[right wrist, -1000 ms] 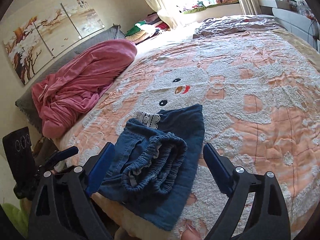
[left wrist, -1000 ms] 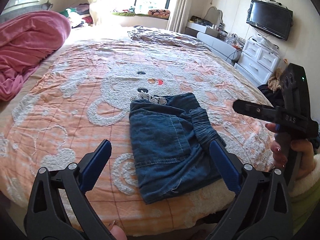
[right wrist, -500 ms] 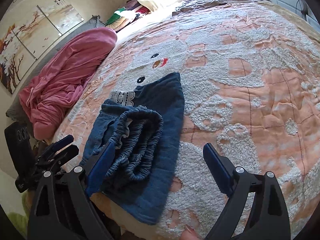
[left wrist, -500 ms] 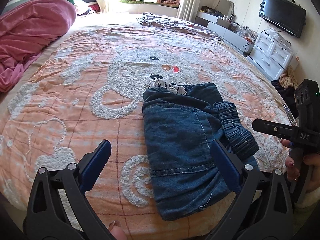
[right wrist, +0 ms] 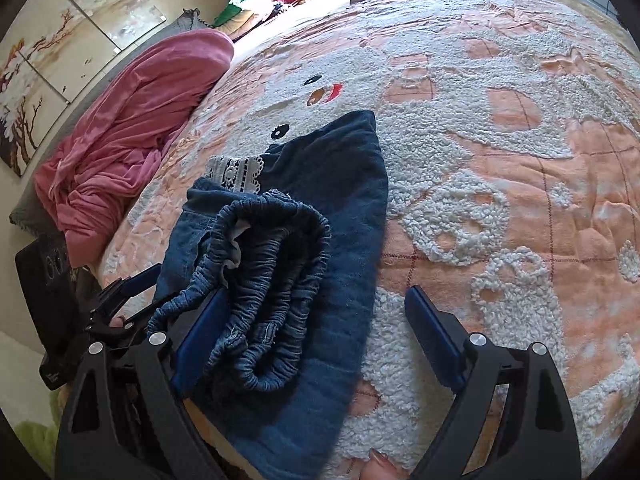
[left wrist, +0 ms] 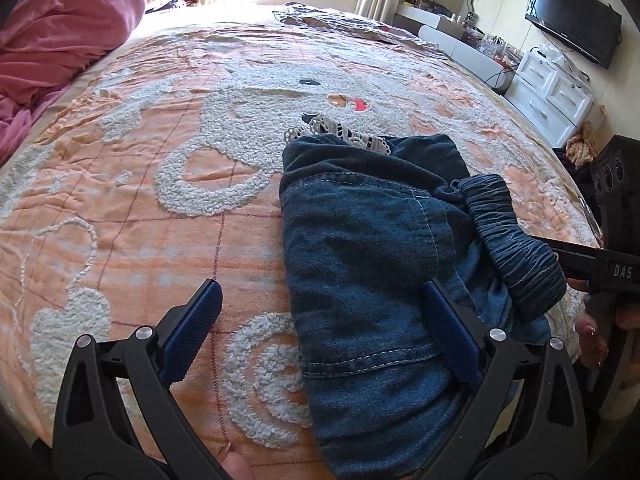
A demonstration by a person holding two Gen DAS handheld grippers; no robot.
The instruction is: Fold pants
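Observation:
Folded blue denim pants (left wrist: pixel 372 264) with a gathered elastic waistband (left wrist: pixel 516 244) and white lace trim (left wrist: pixel 340 132) lie near the front edge of the bed. My left gripper (left wrist: pixel 320 328) is open, low over the pants' left side, its right finger above the denim. My right gripper (right wrist: pixel 316 332) is open; its left finger sits against the bunched waistband (right wrist: pixel 264 276) and its right finger is over the bedspread. The pants show in the right wrist view (right wrist: pixel 332 240) too. The right gripper shows in the left wrist view (left wrist: pixel 592 264), and the left gripper in the right wrist view (right wrist: pixel 132 292).
An orange bedspread (left wrist: pixel 160 208) with a white fluffy bear pattern covers the bed. A pink blanket (right wrist: pixel 132 128) is heaped at the head. White drawers (left wrist: pixel 552 96) and a wall TV (left wrist: pixel 572 20) stand to the right. The bed edge runs just below the pants.
Both grippers have moved down and closer to the folded pants. The right gripper's left finger has come up against the waistband. The jaws stay open.

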